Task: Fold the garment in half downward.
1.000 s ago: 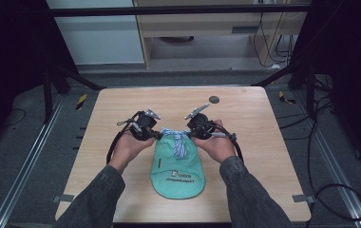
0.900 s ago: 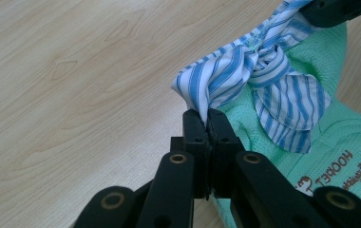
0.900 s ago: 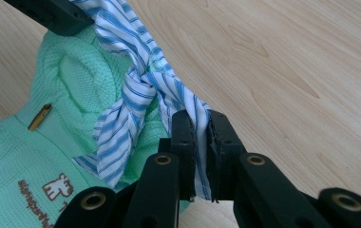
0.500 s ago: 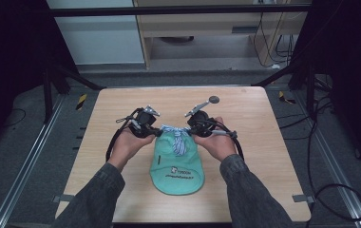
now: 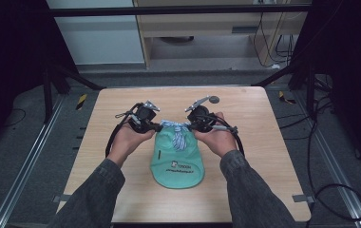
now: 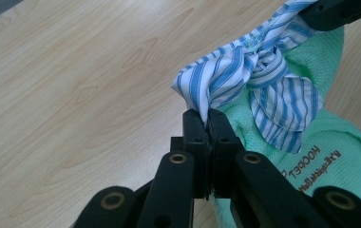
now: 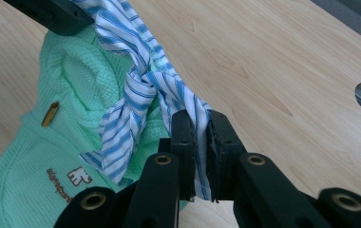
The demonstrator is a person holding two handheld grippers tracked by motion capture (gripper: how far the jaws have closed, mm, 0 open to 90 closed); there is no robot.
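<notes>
The left tool [image 6: 207, 124] has its two black jaws pressed together on one end of a blue-and-white striped cloth [image 6: 259, 80], pinching a fold of it at the very tip. The right tool [image 7: 201, 128] pinches the other end of the same striped cloth between its jaws, with a strip of the fabric running down through the narrow gap between them. The cloth stretches between the two tools and is tied into a knot near its middle, with a loose tail hanging down from the knot. Just below and behind the cloth lies a mint-green knitted bag [image 5: 176, 161] with a rounded bottom, flat on the pale wooden bench [image 5: 259, 156]; it carries a small printed logo, and a small brass-coloured toggle [image 7: 50, 114] shows on its side in the right tool's view. In the high view the left tool [image 5: 158, 127] and the right tool [image 5: 189, 126] face each other across the bag's top edge, each held in one hand, the left hand [image 5: 128, 140] and the right hand [image 5: 219, 137], with grey sleeves coming in from below. Beyond the right tool, near the far edge of the bench, sits a small grey round disc [image 5: 213, 99]. Black cables trail from both tools.
</notes>
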